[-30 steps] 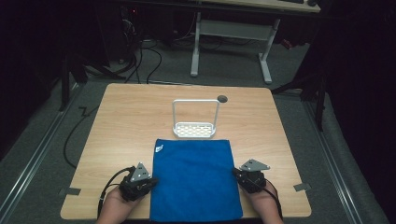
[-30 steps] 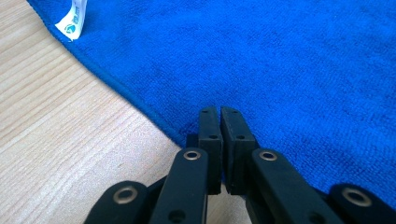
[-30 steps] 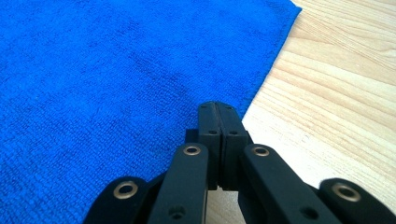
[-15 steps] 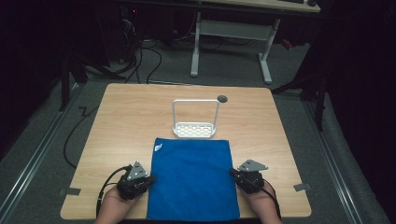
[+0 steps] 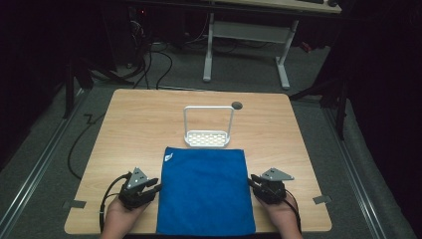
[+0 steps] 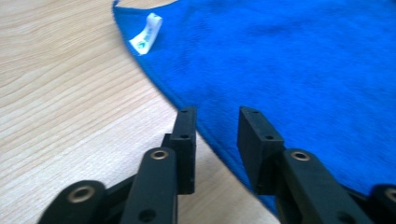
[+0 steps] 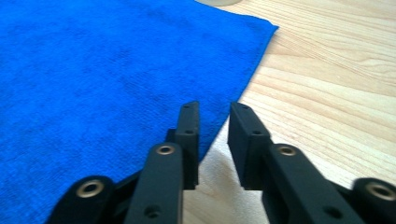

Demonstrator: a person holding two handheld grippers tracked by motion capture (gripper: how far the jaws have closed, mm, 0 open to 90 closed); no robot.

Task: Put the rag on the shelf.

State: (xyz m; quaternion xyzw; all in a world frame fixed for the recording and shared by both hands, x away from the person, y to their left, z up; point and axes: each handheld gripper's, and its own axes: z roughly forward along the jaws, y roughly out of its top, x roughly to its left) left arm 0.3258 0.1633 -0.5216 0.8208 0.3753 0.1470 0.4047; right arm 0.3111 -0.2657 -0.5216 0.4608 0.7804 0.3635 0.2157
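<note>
blue cloth (image 5: 205,189) flat on table (image 5: 139,124), near edge. left gripper (image 6: 215,123) and right gripper (image 7: 214,119) at its side edges, jaws just opening, nothing pinched. likely grasp step; next, close on edges.

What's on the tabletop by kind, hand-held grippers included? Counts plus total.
Blue cloth: 1
White rack: 1
Hand-held gripper: 2, left hand-held gripper and right hand-held gripper, both open
Total: 4
</note>
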